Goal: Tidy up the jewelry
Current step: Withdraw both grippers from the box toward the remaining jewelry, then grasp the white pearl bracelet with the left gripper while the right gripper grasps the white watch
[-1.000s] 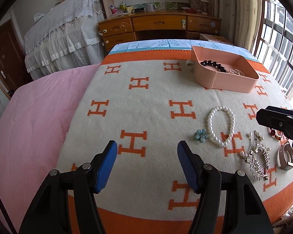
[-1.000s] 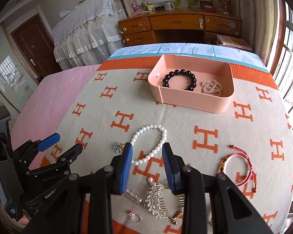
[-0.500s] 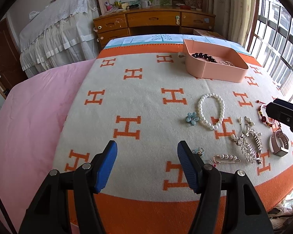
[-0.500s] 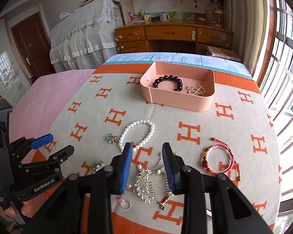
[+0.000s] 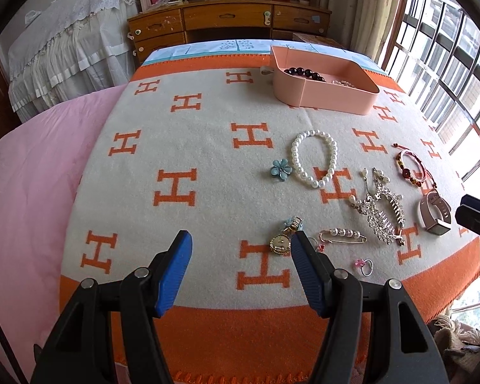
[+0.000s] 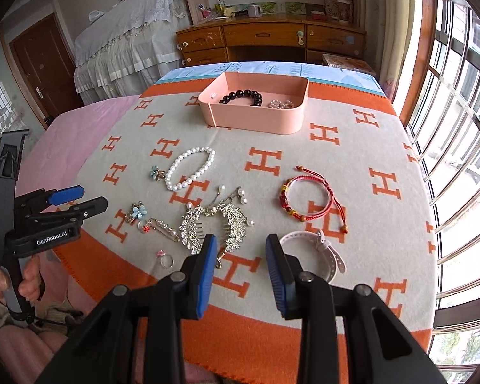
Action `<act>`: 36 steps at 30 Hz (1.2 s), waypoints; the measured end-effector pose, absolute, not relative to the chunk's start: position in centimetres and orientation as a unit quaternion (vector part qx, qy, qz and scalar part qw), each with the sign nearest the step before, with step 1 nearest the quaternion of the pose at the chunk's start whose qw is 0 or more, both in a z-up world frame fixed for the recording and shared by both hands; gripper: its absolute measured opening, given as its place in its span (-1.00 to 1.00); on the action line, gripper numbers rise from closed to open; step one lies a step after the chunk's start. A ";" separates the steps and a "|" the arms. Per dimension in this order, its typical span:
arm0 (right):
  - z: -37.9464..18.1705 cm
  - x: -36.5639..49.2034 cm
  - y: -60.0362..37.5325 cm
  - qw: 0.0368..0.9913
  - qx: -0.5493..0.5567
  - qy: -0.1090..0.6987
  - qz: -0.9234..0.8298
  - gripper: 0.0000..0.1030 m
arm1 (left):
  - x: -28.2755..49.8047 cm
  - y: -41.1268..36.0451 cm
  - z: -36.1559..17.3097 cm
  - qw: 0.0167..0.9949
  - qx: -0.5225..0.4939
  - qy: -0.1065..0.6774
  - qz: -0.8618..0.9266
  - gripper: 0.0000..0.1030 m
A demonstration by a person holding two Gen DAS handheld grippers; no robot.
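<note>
A pink box at the far side of the blanket holds a black bead bracelet and a clear bead bracelet. Loose on the blanket lie a pearl bracelet, a blue flower clip, a silver leaf comb, a red cord bracelet, a white watch, a pearl pin, a small gold watch and a pink ring. My left gripper is open and empty near the front edge, just left of the gold watch. My right gripper is open and empty above the front edge, near the comb.
The orange and beige H-patterned blanket lies over a pink bed cover. A wooden desk stands behind, a window to the right, a door to the left.
Both grippers have pulled back and up from the jewelry, so more of the blanket's front edge and the nearer pieces show. Both stay open and empty. No piece has moved.
</note>
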State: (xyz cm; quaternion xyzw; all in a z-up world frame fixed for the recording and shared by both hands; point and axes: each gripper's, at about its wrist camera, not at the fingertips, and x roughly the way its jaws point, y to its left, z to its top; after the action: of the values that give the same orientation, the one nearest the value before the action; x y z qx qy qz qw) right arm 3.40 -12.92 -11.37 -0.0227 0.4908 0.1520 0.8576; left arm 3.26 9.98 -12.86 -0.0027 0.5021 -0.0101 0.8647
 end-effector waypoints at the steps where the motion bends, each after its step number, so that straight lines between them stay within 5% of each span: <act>1: -11.5 3.2 -13.5 0.857 -0.017 0.493 0.148 -0.38 | 3.4 9.9 -13.1 0.861 -0.006 0.508 -0.016 0.21; 12: -14.5 4.6 -19.3 0.848 0.073 0.520 0.074 -0.38 | 6.2 8.0 -13.4 0.856 0.002 0.516 -0.035 0.21; 31: -16.1 7.1 -21.1 0.840 0.037 0.540 0.045 -0.38 | 18.0 3.1 -15.7 0.813 0.085 0.573 -0.067 0.21; 36: -16.4 7.4 -19.9 0.835 0.008 0.546 0.072 -0.38 | 19.1 3.0 -16.8 0.800 0.070 0.591 -0.069 0.00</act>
State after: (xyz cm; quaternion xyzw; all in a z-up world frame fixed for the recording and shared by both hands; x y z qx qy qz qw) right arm 7.44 -19.92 -16.37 0.0084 0.5455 0.0724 0.8349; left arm 19.09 2.98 -16.79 0.0704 0.5913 -0.0686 0.8004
